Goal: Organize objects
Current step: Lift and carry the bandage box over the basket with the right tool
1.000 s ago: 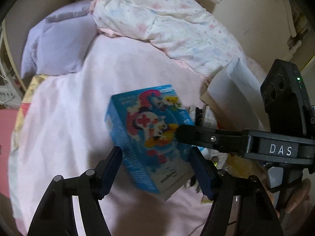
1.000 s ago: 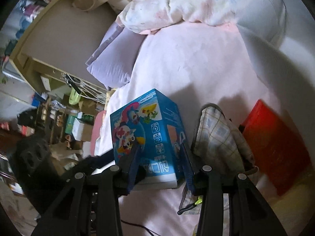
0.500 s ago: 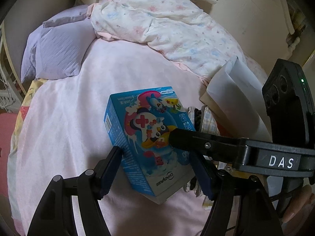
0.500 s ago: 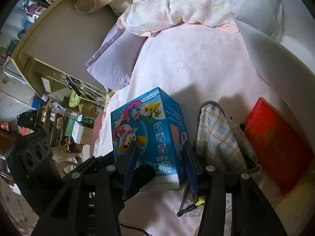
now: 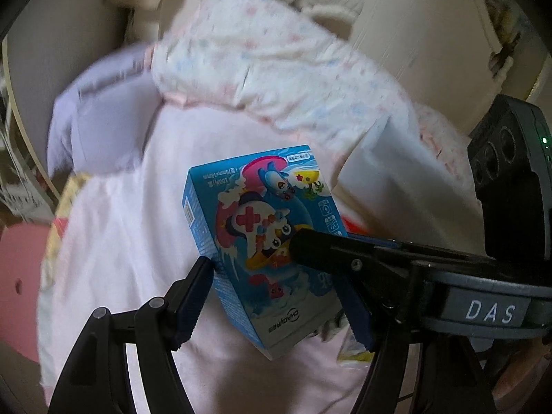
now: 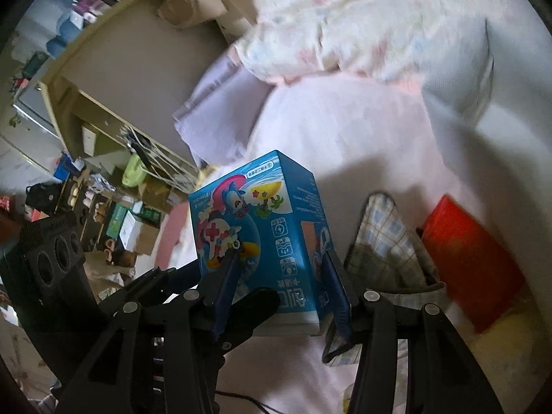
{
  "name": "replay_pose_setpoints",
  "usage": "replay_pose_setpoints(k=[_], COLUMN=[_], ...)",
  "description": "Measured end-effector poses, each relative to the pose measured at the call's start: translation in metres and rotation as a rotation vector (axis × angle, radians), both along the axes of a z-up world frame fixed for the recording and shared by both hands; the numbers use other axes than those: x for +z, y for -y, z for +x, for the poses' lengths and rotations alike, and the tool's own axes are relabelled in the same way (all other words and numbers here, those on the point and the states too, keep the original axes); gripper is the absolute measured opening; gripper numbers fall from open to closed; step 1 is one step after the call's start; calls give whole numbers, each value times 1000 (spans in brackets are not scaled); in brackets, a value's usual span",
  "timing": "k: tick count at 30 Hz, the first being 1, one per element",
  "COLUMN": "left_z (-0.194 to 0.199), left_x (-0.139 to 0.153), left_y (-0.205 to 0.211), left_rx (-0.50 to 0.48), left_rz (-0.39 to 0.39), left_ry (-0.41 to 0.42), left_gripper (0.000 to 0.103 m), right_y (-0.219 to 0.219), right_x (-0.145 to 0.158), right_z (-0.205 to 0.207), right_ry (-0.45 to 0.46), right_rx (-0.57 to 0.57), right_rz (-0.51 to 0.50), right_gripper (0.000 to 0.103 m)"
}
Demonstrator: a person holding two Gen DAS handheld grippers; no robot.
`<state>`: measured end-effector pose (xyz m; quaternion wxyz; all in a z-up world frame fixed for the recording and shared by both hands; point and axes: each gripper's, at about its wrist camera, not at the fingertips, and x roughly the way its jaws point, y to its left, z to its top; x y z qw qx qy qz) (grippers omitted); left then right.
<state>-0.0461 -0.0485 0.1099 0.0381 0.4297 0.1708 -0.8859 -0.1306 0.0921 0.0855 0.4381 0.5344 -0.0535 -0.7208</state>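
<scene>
A: Gripping the blue cartoon-printed cardboard box (image 6: pixel 262 238), the right gripper (image 6: pixel 279 293) clamps both sides above the pink bedsheet (image 6: pixel 345 131).

B: And the left gripper (image 5: pixel 276 296)?

A: Wide, straddling the box; one pad seems to touch.

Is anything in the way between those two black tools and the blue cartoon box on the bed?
Nothing visible. The blue cardboard box with cartoon animals already sits between the fingers of the right tool, which press on its sides. The left tool straddles it too, though its far finger's contact is hidden.
</scene>
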Motion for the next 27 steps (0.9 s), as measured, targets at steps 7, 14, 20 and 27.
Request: replay_pose_setpoints(k=[7, 14, 20, 27], left_z=[5, -15, -49, -85], left_x=[56, 90, 131, 155], left_y=[-22, -63, -105, -157], left_rx=[-43, -142, -210, -276], left_rz=[-43, -19, -112, -234], left_ry=[-133, -149, -139, -86], left_gripper=[70, 70, 70, 70], right_y=[-26, -67, -105, -153], right_x=[62, 104, 129, 133], right_z=[7, 10, -15, -49], right_ry=[-123, -244, -250, -179], right_rx=[-42, -91, -177, -246], right_rz=[-68, -28, -83, -212], right_gripper=[51, 51, 51, 52])
